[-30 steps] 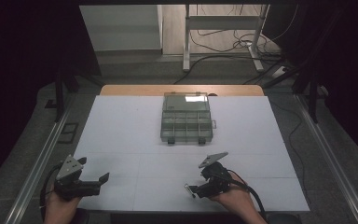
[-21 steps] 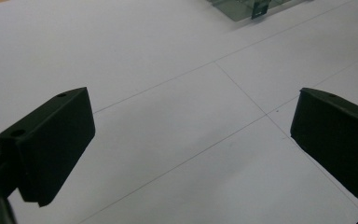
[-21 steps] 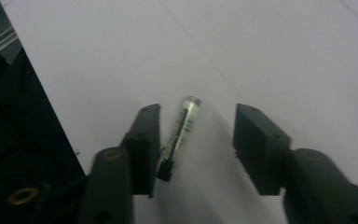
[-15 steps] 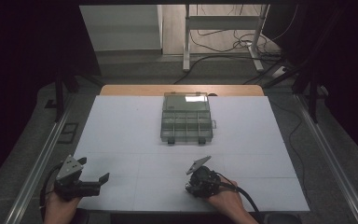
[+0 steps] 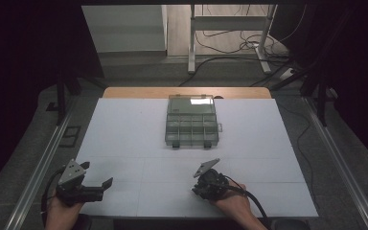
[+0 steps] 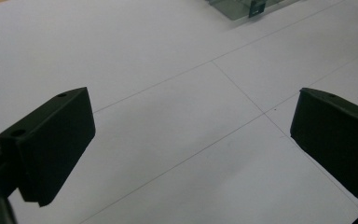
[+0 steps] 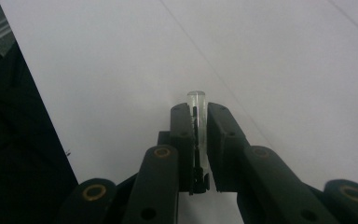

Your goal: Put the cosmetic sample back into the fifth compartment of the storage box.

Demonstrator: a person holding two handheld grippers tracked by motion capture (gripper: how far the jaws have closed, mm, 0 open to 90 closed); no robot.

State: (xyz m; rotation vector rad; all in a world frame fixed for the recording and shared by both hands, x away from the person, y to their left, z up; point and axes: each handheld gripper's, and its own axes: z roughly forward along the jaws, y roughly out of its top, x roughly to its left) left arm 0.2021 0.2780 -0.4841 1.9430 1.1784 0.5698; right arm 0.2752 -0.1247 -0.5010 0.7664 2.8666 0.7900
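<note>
At a white table (image 5: 124,139), a person's right gripper (image 7: 197,122) has its black jaws pressed together on a small clear tube (image 7: 197,109), whose rounded tip pokes out just beyond the fingertips; in the high view that right gripper (image 5: 210,183) sits at about 5 o'clock on the table, near its front edge. The left gripper (image 5: 84,184), at about 7 o'clock, rests with its jaws spread wide and nothing between them. A clear compartment box (image 5: 191,120) lies at 12 o'clock, well apart from both grippers
</note>
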